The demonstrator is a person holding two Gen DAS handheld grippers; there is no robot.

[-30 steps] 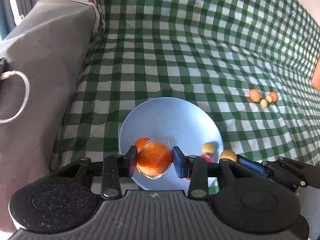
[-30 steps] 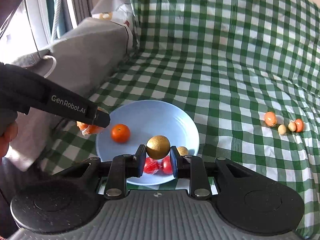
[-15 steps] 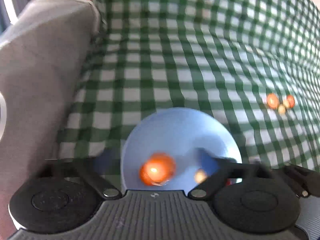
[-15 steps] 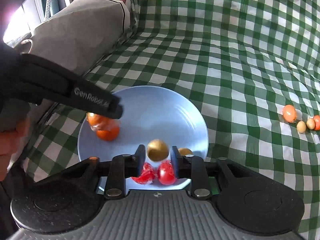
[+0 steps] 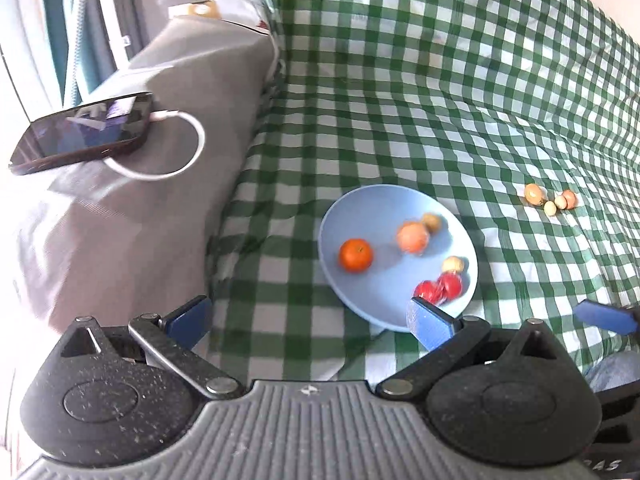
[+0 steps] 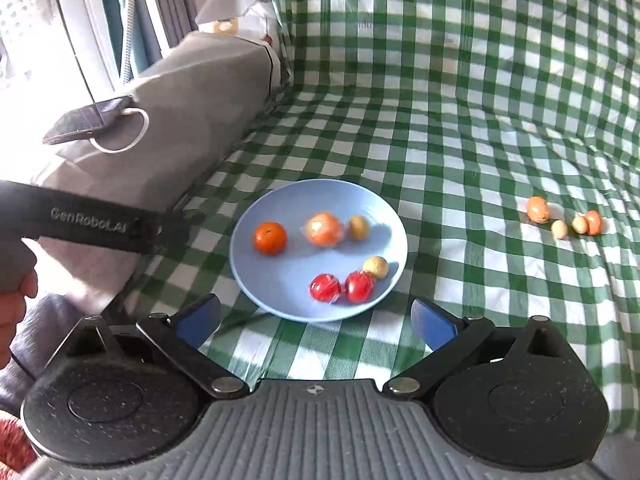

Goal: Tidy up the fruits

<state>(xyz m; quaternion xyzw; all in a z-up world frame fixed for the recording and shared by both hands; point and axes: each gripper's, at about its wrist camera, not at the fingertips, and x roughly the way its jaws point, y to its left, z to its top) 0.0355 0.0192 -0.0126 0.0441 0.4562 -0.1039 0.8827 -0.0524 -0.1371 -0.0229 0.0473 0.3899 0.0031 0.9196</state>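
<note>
A light blue plate point(image 6: 280, 200) point(image 5: 376, 208) lies on the green checked cloth. It holds an orange point(image 6: 271, 237) point(image 5: 355, 255), a plastic-wrapped orange point(image 6: 323, 229) point(image 5: 413, 237), two tan round fruits point(image 6: 358, 227) point(image 6: 376, 267) and two red wrapped fruits point(image 6: 325, 287) point(image 6: 359, 286). My left gripper point(image 5: 308, 322) is open and empty, near the plate's front left. My right gripper point(image 6: 316, 320) is open and empty, just in front of the plate. Several small fruits point(image 6: 564, 220) point(image 5: 550, 200) lie on the cloth to the right.
A grey cushion point(image 5: 120, 200) rises at the left with a phone point(image 5: 84, 132) and white cable on it. The left gripper's arm point(image 6: 88, 224) shows at the left in the right wrist view. The cloth rises up a backrest behind.
Both grippers opened, released their fruit onto the plate and pulled back. The wrapped orange and the tan fruit now lie on the plate.
</note>
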